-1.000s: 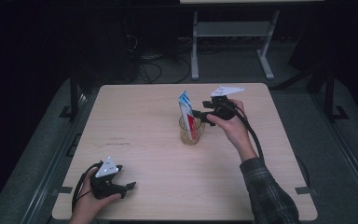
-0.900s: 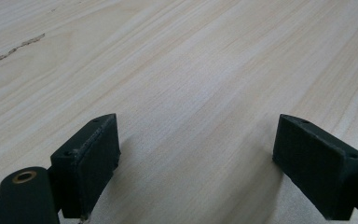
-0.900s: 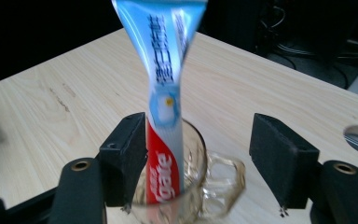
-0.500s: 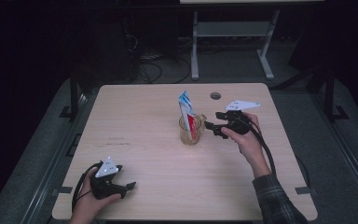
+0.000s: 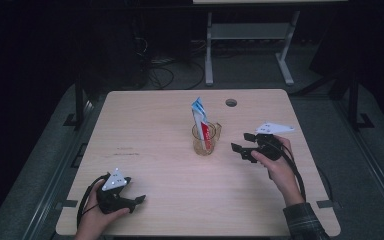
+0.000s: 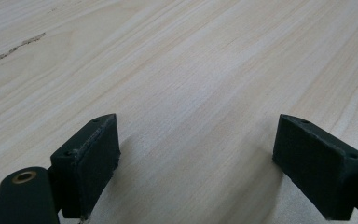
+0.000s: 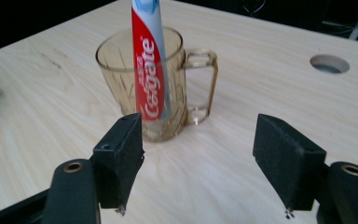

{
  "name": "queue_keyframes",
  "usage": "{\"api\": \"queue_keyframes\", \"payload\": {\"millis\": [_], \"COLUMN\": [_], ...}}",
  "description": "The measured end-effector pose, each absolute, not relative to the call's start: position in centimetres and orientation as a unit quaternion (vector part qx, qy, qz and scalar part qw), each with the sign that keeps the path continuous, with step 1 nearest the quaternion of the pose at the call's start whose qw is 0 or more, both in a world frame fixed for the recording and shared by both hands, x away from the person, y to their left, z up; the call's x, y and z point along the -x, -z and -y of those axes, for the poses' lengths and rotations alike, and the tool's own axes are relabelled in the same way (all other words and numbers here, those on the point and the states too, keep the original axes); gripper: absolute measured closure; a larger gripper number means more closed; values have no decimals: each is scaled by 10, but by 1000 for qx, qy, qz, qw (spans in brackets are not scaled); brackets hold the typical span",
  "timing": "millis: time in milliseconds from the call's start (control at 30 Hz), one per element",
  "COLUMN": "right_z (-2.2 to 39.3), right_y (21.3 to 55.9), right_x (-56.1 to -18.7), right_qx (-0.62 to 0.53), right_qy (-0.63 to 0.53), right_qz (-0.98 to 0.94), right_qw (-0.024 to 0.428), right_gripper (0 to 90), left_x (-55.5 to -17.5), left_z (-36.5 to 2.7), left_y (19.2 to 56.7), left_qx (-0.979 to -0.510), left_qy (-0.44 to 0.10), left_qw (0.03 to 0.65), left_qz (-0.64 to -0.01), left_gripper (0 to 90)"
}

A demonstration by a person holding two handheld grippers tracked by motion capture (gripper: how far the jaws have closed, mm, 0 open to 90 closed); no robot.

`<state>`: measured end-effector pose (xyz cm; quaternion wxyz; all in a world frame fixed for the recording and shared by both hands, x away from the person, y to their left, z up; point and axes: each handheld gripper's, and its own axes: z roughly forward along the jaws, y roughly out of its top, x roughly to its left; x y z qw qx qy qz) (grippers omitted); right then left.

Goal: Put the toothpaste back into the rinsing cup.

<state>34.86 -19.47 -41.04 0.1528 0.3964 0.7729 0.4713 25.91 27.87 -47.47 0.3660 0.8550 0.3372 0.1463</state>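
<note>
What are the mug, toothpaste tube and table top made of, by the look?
Mug: clear amber-tinted glass or hard plastic; see-through, glossy, can't tell which.
Toothpaste tube: glossy printed plastic laminate, likely; sheen, flattened top.
Table top: pale wood-grain, matte; laminate or veneer, probably.

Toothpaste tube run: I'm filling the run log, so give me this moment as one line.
toothpaste tube: upright in glass mug | right gripper: open, empty, jaws just opening | left gripper: open, empty, low over table

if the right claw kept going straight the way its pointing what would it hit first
Most likely the glass mug holding the toothpaste tube. In the right gripper view the mug stands ahead of the open right claw, slightly toward its left jaw, so that jaw would probably meet it first. Depth is hard to judge.
</note>
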Motion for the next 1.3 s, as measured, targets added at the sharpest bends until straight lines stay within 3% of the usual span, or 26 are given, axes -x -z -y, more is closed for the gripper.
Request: {"api": "queue_keyframes", "payload": {"millis": [500, 1300], "right_z": [225, 242], "right_y": [437, 476], "right_x": [-311, -254], "right_qx": [-416, -436], "right_qy": [-427, -342], "right_qz": [-785, -816], "right_qw": [168, 168], "right_gripper": [225, 178], "left_x": [-258, -256], "left_z": [-280, -280], "left_y": [475, 475], "left_qx": [-854, -853], "left_qy": [-148, -149], "left_qw": [366, 364], "left_qz": [-340, -343], "left_gripper": [136, 136]}}
